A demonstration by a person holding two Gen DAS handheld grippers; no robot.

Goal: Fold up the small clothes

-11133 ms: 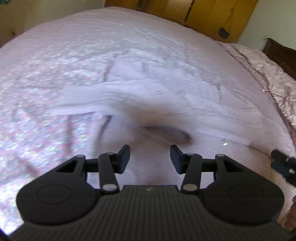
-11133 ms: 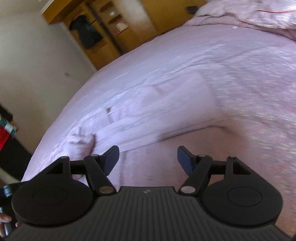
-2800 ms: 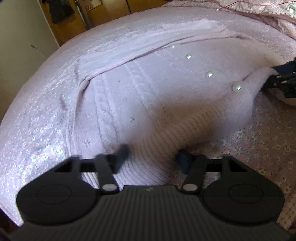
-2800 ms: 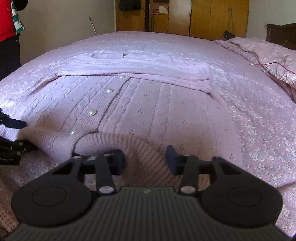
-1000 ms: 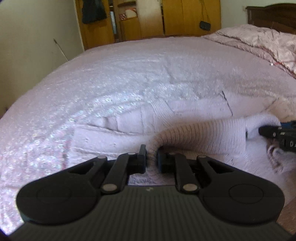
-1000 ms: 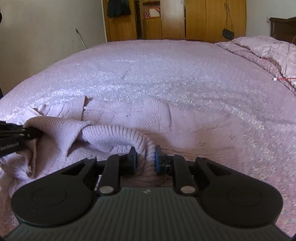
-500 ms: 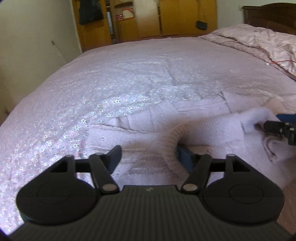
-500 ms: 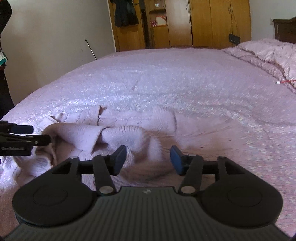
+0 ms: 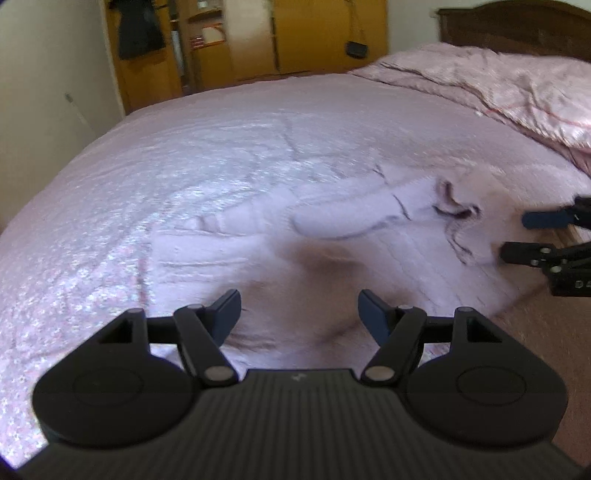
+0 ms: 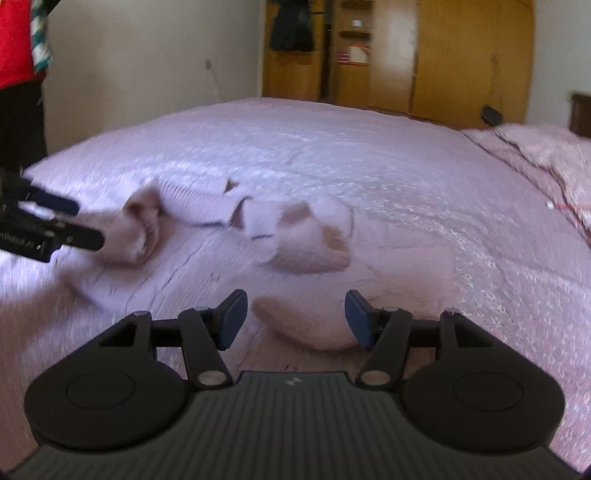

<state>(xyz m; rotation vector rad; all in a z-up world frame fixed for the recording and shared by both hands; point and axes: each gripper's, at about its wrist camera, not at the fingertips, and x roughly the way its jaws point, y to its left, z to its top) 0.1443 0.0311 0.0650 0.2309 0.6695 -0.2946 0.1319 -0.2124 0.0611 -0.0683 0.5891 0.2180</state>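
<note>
A pale pink knitted sweater lies folded over on the lilac bed cover, its ribbed edge bunched and rumpled. My left gripper hovers just above the near part of the sweater, open, with nothing pinched. In the right wrist view the sweater spreads from left to centre. My right gripper is open, and a soft fold of the knit lies loose below the gap between its fingers. Each gripper shows in the other's view: the right gripper at the sweater's right end, the left gripper at its left end.
A crumpled pink quilt lies along the right side of the bed, below a dark wooden headboard. Yellow-brown wardrobes stand beyond the bed's far edge. A person in a red top stands at the left.
Both grippers were shut on the sweater's ribbed hem a second ago. They have let it go, opened wide and drawn back, and the hem now rests on the folded sweater.
</note>
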